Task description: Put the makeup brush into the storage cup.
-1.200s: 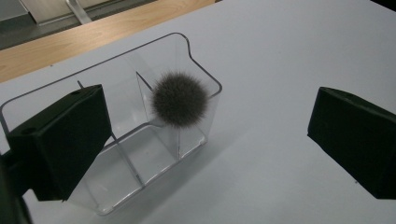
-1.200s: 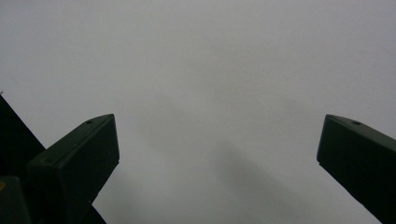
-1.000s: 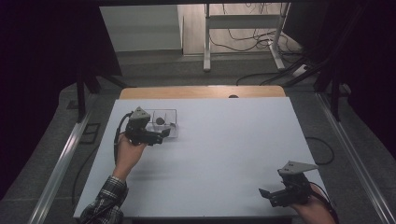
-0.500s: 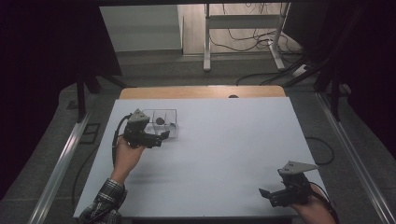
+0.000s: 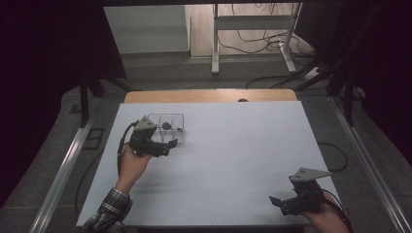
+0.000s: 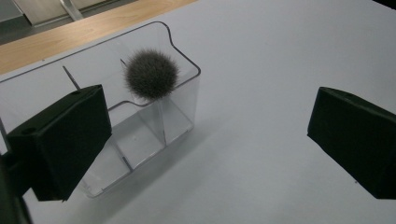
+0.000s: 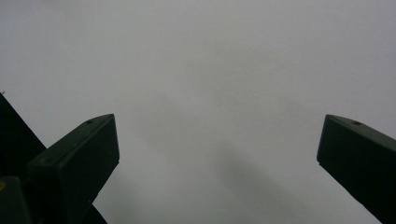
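A clear plastic box (image 5: 167,127) with dividers stands at the far left of the white table (image 5: 228,155). A grey fuzzy ball (image 6: 152,73) lies in one of the box (image 6: 140,130) compartments, also seen as a dark ball (image 5: 166,125) from above. My left gripper (image 5: 167,144) is open, hovering just in front of the box, its jaws wide apart with nothing between them (image 6: 205,149). My right gripper (image 5: 279,203) is open near the table's front right corner, over bare white table (image 7: 215,158).
A wooden strip (image 5: 209,95) borders the table's far edge. Metal rails (image 5: 63,170) run along both sides. A desk frame with cables (image 5: 252,39) stands on the floor beyond.
My left gripper has drawn slightly back and toward the near side from the box. The right gripper has stayed put.
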Available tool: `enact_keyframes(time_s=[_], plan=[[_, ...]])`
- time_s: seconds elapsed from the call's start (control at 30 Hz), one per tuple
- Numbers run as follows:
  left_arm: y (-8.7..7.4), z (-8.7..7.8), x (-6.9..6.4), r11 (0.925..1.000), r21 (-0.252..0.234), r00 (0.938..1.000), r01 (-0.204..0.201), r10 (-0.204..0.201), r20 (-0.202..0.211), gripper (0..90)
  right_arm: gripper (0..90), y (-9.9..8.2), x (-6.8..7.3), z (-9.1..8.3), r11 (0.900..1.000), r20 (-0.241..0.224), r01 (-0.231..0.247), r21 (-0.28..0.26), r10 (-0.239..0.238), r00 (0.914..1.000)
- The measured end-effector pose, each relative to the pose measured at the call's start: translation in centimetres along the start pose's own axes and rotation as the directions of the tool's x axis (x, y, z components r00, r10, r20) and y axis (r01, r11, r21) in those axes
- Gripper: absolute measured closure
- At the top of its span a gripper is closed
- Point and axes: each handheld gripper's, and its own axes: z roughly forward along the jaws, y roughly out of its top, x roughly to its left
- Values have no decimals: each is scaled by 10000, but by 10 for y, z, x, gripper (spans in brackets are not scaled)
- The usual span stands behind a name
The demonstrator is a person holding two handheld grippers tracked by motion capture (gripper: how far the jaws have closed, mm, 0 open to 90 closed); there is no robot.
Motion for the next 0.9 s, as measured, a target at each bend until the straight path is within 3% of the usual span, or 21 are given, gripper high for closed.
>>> enact_keyframes(time_s=[0.9], plan=[[-16, -12, -6, 9999, 117, 9999, 114, -115, 66, 0, 0, 0, 1, -1, 10000, -71, 17, -47, -17, 10000]])
